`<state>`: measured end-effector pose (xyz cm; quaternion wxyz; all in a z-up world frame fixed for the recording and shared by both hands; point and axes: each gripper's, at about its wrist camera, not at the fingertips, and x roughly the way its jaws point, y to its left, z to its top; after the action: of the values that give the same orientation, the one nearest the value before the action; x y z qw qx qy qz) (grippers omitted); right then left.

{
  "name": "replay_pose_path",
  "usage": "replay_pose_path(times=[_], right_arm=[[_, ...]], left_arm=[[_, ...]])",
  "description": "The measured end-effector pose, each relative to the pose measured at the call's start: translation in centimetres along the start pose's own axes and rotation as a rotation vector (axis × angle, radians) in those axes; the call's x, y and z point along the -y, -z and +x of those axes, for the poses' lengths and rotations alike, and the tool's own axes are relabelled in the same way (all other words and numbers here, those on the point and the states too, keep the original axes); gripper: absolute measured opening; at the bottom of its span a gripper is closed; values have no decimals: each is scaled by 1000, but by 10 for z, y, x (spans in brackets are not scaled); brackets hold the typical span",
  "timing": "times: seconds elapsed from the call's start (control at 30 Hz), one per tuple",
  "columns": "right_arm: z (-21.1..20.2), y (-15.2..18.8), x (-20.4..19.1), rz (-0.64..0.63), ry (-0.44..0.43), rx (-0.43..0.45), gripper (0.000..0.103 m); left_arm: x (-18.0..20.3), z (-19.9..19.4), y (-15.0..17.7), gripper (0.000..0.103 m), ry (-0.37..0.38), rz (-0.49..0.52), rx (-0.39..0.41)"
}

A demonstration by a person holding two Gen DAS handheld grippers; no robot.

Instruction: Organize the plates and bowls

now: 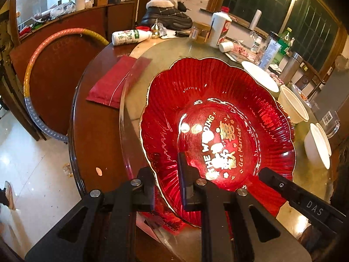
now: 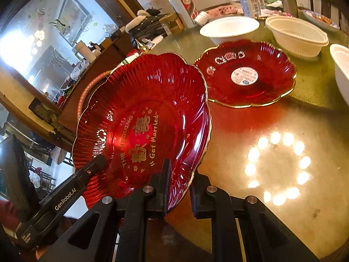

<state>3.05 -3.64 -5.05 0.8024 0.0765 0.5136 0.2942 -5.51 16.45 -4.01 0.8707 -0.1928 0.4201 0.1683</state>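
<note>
The red wedding plate (image 2: 141,126) is carried tilted above the table (image 2: 283,207), clamped at opposite rim edges. The left gripper (image 1: 168,174) fingers pinch one edge; the right gripper (image 2: 178,181) fingers pinch the other. A second red plate (image 2: 246,74) lies flat nearby, beside white bowls (image 2: 296,36).
</note>
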Motion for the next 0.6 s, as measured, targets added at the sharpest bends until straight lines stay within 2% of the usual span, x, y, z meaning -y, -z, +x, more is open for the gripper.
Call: replay_pose_path(times=[0.4, 0.6], right_arm=[[13, -2, -3, 14, -4, -62, 16], [22, -8, -9, 22, -11, -75, 17]], left_arm=[[-12, 14, 3, 14, 12, -46, -86], [-15, 16, -2, 15, -8, -63, -83]])
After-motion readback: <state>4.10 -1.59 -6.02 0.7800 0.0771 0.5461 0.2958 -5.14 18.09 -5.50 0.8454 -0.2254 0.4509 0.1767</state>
